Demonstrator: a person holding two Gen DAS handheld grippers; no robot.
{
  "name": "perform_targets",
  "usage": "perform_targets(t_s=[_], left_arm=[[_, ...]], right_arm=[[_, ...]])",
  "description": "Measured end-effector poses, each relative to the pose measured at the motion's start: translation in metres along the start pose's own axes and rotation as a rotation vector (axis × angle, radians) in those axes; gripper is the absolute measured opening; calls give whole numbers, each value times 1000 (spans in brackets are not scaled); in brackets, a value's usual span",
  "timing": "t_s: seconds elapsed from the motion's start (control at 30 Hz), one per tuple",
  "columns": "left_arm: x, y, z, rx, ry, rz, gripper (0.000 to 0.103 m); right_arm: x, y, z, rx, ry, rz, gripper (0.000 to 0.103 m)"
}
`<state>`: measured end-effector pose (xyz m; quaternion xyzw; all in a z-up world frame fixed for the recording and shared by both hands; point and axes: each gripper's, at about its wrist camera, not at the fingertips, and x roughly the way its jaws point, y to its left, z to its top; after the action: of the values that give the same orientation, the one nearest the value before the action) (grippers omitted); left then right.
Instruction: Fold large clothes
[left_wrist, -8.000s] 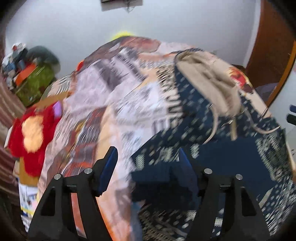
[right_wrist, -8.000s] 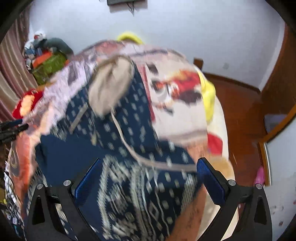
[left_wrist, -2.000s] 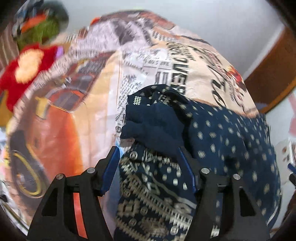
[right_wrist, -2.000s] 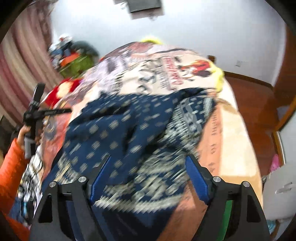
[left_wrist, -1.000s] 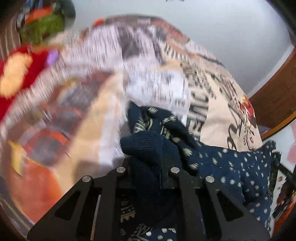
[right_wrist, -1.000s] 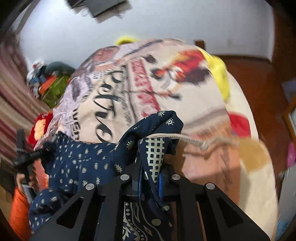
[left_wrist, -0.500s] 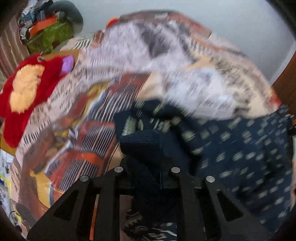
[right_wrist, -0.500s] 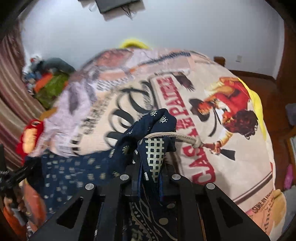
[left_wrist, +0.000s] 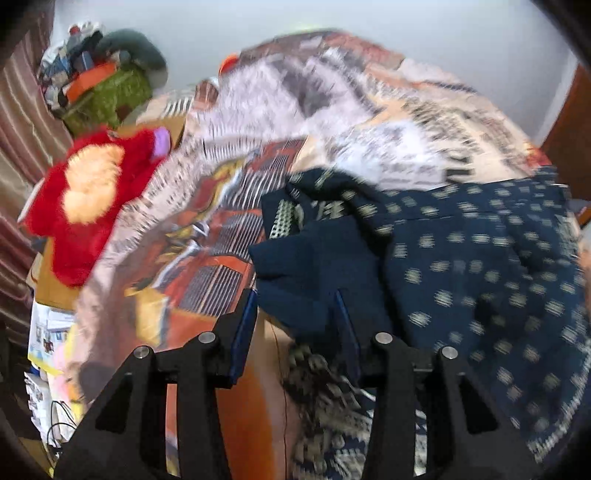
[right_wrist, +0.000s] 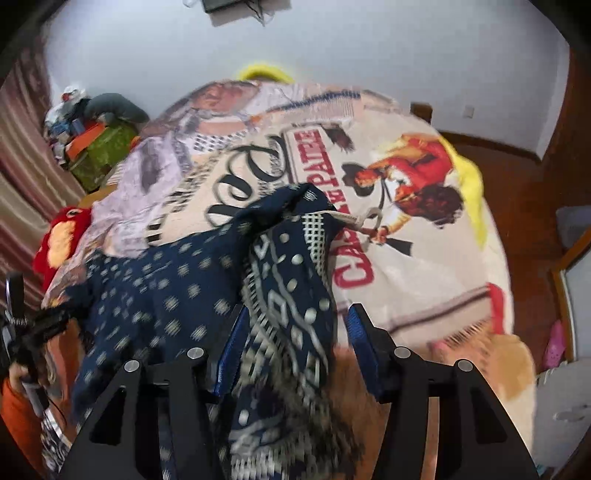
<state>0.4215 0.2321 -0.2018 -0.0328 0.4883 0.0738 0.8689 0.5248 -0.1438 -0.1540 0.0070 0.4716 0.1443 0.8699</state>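
Garment: dark blue patterned garment (left_wrist: 461, 266), spread in a loose heap on the printed bedspread (left_wrist: 229, 229); in the right wrist view its pale dots and geometric bands show (right_wrist: 288, 295).
Garment position: near edge of the bed, lying between the two grippers, one end before each.
Left gripper (left_wrist: 295, 317): jaws opening, about half apart; a plain dark blue corner of the garment lies between the blue pads, which no longer press on it.
Right gripper (right_wrist: 295, 332): jaws opening, about half apart; a banded fold of the garment hangs between the pads, with a clear gap at the right-hand pad.
Drawstring: pale cord (right_wrist: 351, 219) emerging at the raised peak of the garment in the right wrist view.
Bedspread: large print with lettering and a figure in red (right_wrist: 410, 173); a car motif in orange under the left gripper.
Plush toy: red and yellow toy (left_wrist: 92, 192), at the bed's left edge, well apart from the garment.
Green box: green box (right_wrist: 99, 151) with clutter on top, by the curtain (right_wrist: 22, 155).
Person: orange sleeve (right_wrist: 18, 421) at the lower left of the right wrist view, beside the black frame of the left gripper.
Image quality: motion blur over much of both views.
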Motion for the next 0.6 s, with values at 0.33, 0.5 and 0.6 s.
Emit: perform_targets(t_s=[0.33,0.5,0.6], left_arm=[[-127,-17,-49,39,-152,-107,62],[-148,-20,-96,42,-145,-141,63],[-151,-18,-126,14,-121,-155,64]], right_arm=[[-135,46,-65,-156,-160,60,71],[-170,61,-108,-195,-196,49,76],[-180,66,-138,-206,-199,32,79]])
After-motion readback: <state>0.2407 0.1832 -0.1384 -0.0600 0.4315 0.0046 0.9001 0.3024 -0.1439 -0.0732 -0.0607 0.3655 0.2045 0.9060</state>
